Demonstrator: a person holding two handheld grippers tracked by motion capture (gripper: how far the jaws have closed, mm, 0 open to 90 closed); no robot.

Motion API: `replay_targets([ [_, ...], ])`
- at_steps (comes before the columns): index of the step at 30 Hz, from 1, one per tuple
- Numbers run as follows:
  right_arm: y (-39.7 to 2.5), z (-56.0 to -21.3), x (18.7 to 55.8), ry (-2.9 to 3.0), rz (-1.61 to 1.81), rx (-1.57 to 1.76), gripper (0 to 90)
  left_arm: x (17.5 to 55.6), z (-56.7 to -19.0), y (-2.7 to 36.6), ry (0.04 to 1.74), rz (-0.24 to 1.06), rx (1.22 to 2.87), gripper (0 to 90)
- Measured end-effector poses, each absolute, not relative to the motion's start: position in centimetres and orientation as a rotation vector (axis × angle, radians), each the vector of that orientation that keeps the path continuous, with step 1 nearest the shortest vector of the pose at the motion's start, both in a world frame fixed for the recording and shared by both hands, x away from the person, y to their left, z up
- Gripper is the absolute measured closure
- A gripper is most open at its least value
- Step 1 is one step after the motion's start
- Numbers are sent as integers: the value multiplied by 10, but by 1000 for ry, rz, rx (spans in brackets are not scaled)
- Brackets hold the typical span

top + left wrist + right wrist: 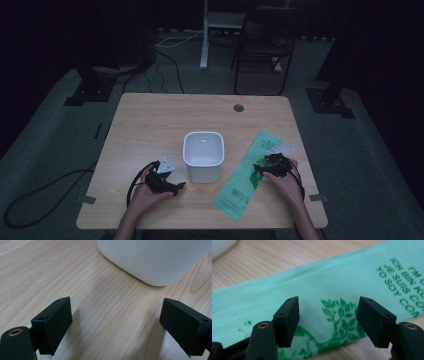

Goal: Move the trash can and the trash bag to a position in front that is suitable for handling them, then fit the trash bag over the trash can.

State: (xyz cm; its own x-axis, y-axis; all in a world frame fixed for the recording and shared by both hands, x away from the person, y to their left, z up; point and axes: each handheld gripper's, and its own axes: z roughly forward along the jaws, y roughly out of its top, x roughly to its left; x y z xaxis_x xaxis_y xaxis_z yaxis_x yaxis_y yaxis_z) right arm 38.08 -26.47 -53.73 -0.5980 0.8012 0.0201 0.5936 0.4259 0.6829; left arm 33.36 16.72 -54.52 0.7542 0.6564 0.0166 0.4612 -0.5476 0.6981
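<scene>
A white bin (203, 155) is standing upright near the middle of the wooden bench (150, 120), open at the top, with rounded corners. A green bag (248, 176) is lying flat to the right of it, stretched in a long strip from the bench's front edge toward the far right (green lettering and a tree print are showing on it in the right gripper view).

The left claw (176, 188) is resting low on the bench just left of the bin's front corner, held in the person's left hand (147, 192). In the left gripper view its 2 jaws are gaping wide with bare wood between them, and the bin (160, 260) is standing just ahead, apart from both jaws.

The right claw (259, 169) is sitting over the bag, about midway along the strip, held in the right hand (285, 182). In the right gripper view its jaws are also spread wide, straddling the tree print on the bag (342, 285); whether the tips are touching the plastic is hard to tell. Nothing is gripped by either claw.

A cable (45, 192) is trailing from the left claw off the bench's left side to the floor.
</scene>
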Motion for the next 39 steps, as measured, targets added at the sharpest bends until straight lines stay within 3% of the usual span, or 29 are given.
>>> replay_targets([
  [22, -268, -528, 372, 2338, 934, 1220, 323, 335, -545, 165, 822, 355, 2252, 115],
  [27, -271, -529, 371, 2337, 910, 1231, 298, 335, -545, 165, 822, 355, 2252, 115],
  [33, -275, -534, 370, 2348, 859, 1253, 204, 336, -545, 165, 822, 355, 2252, 115],
  [39, -276, -536, 370, 2348, 882, 1289, 197, 336, -545, 165, 822, 355, 2252, 115],
])
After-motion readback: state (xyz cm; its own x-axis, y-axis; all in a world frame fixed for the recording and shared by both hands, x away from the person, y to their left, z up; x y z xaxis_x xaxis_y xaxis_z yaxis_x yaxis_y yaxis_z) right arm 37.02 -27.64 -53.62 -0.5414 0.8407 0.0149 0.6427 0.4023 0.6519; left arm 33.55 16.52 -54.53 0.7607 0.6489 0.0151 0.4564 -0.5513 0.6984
